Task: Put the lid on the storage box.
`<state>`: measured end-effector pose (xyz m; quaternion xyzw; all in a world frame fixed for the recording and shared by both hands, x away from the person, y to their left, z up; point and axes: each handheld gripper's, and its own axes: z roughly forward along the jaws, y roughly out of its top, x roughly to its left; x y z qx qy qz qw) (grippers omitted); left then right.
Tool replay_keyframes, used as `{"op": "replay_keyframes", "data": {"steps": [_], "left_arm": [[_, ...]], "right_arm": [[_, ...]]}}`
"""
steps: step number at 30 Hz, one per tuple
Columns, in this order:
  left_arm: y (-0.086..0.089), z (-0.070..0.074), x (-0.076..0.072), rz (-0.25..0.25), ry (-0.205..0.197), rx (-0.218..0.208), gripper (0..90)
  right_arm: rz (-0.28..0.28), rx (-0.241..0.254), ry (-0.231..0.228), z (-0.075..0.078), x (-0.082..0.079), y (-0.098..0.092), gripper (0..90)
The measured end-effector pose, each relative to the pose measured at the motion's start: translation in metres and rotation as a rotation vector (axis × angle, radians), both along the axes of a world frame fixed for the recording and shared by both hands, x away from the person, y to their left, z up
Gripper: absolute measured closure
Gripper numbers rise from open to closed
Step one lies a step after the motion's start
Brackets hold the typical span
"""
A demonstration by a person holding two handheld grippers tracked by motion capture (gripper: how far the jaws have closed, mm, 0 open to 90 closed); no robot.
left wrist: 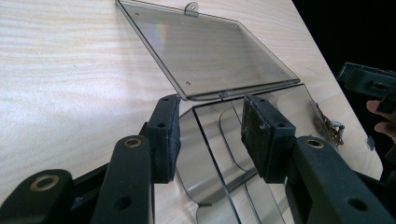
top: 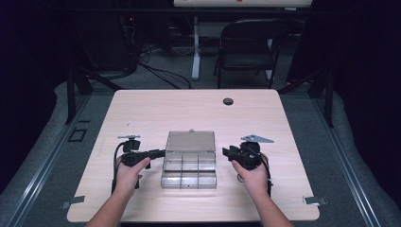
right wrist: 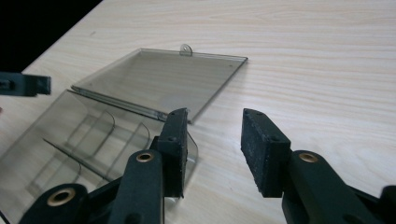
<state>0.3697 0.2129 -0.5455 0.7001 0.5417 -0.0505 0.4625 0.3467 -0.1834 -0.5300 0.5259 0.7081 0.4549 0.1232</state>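
Box sits mid-desk, lid laid flat open behind for access; left tongs and right tongs flank it, both half-open, gripping nothing.

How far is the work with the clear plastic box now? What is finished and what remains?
Done: the clear compartment box is open, with its lid lying flat on the table behind it. In hand: nothing is gripped; the left gripper and right gripper flank the box with jaws open. Left: the compartments look mostly empty, apart from some small metal items at one side, so filling or closing has not started.
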Motion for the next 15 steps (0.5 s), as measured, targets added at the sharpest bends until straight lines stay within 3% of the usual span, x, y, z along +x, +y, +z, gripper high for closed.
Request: {"op": "replay_keyframes", "data": {"steps": [4,8,15], "left_arm": [[0.002,0.0,-0.01,-0.009,-0.018,0.015,57.3],[0.005,0.0,-0.019,-0.019,-0.031,0.029,57.2],[0.007,0.003,-0.031,-0.046,-0.053,0.016,56.7]], "right_arm": [[0.003,-0.038,-0.012,0.001,-0.013,-0.013,63.8],[-0.004,-0.052,-0.001,0.0,-0.02,-0.026,64.8],[-0.031,-0.056,0.022,-0.007,-0.033,-0.049,64.9]]}}
